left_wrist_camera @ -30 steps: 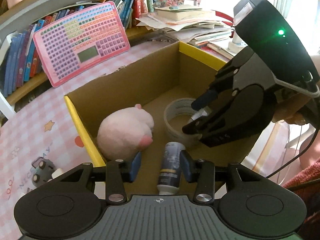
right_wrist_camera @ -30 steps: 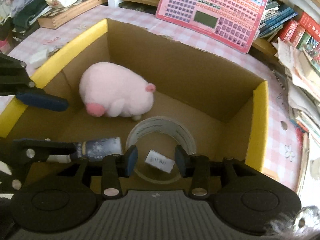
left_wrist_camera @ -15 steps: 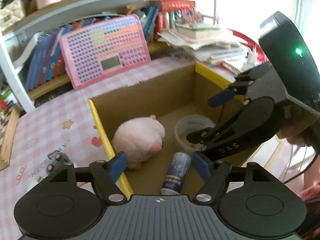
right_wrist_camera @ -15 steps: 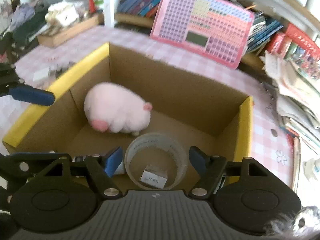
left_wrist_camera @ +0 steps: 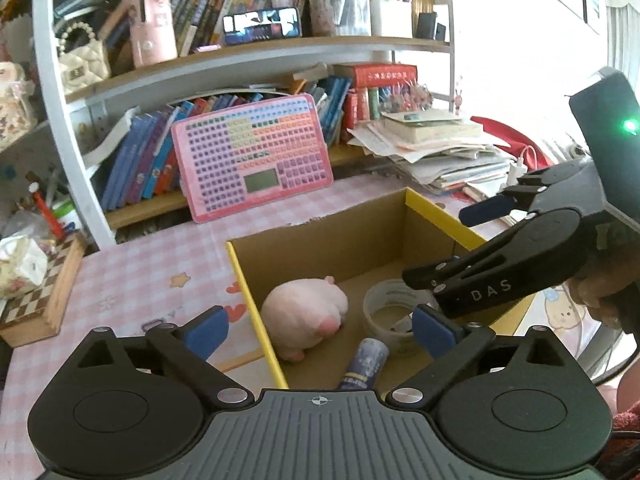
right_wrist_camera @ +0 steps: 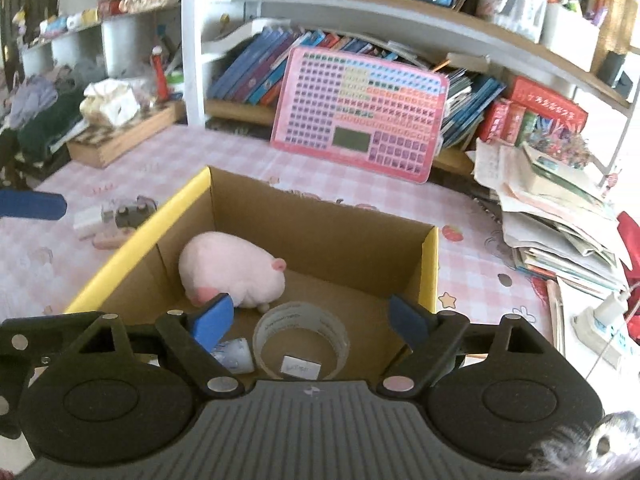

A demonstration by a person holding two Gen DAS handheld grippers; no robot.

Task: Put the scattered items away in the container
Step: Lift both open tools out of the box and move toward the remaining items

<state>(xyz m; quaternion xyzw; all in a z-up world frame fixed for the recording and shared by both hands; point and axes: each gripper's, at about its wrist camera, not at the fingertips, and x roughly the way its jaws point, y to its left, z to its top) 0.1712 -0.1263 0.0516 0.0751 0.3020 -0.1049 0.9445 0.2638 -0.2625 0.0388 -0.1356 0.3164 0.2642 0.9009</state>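
"BAS" reads on the right gripper (left_wrist_camera: 448, 248), tilted down over the box (left_wrist_camera: 436, 210) beside the left gripper (left_wrist_camera: 320, 330), both jaws opening, nothing between.

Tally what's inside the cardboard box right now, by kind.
Plush pig: 1
Tape roll: 1
Bottle: 1
Total in the box: 3
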